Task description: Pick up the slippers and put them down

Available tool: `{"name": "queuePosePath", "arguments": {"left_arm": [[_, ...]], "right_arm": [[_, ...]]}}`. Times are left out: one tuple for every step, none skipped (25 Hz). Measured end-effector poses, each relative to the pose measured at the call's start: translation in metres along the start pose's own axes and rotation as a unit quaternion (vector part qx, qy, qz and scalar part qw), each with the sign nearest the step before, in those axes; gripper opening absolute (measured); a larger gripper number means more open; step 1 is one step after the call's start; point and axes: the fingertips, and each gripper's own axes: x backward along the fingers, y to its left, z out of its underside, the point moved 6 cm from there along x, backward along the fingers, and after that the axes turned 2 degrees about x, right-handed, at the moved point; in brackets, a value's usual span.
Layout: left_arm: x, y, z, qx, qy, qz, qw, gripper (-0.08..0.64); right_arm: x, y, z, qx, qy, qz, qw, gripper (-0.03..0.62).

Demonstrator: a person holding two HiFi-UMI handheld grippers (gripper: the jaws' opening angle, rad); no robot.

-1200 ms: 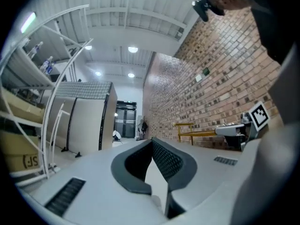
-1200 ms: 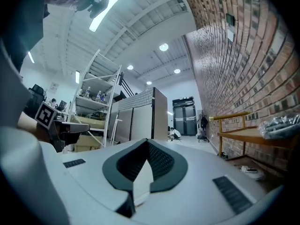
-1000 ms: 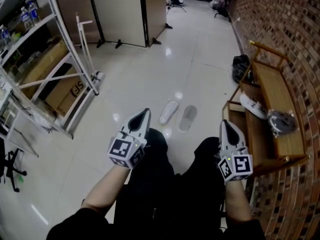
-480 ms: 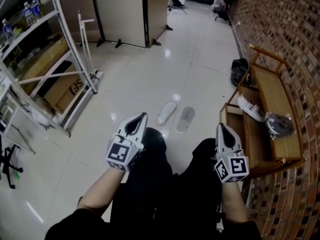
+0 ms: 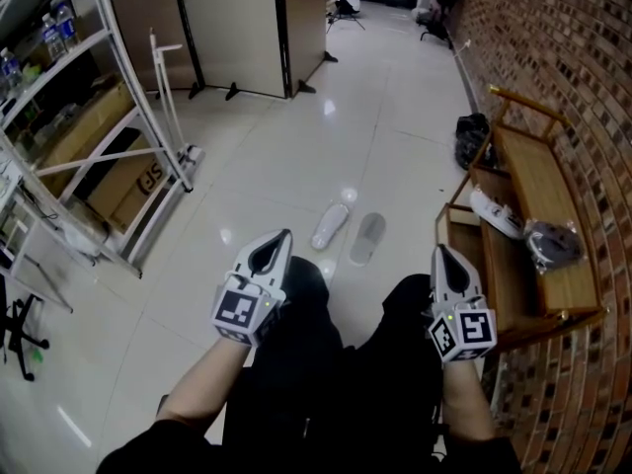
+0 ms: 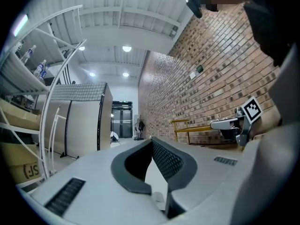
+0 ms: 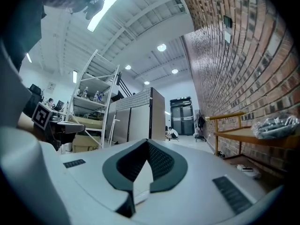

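- Currently both slippers lie flat on the glossy white tile floor (image 5: 395,117), far of the person's knees, side by side and just apart, toes pointing far.
- Left one is a white slipper (image 5: 332,223), a slim elongated oval; right one is a grey slipper (image 5: 366,237), a duller and blunter oval. Neither is touched by any gripper.
- Left gripper (image 5: 282,235): smooth pale-grey plastic shell tapering to a point, held over the left knee, well short of the slippers. In the left gripper view its dark pads with a cross-hatched texture meet at the tip; closed, nothing between them.
- Right gripper (image 5: 440,250): same tapered shell, over the right knee. In the right gripper view its textured dark pads also meet at the tip; closed and empty.
- Each gripper has a black-and-white marker cube at its near end.
- Black trousers (image 5: 296,363) fill the near middle, matte fabric.
- Right side: curved-looking red brick wall (image 5: 583,57), rough, with a slatted wooden rack (image 5: 538,181) along it.
- A crinkled clear plastic bag (image 5: 553,243) sits on the rack top; a white shoe (image 5: 497,212) lies on its lower tier.
- Black bag (image 5: 474,138), soft and lumpy, sits on the floor at the rack's far end.
- Left side: white metal shelving (image 5: 118,117) with angled tubes, and a brown cardboard box (image 5: 138,181) low down.
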Motion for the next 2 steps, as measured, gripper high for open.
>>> {"name": "queuePosePath", "arguments": {"left_arm": [[0.0002, 0.0, 0.0006, 0.002, 0.001, 0.0, 1.0, 0.005], [0.0005, -0.0001, 0.0012, 0.003, 0.002, 0.0, 1.0, 0.005]], "right_arm": [[0.0006, -0.0014, 0.0009, 0.0, 0.0, 0.001, 1.0, 0.009], [0.0012, -0.0027, 0.0018, 0.0, 0.0, 0.002, 1.0, 0.009]]}}
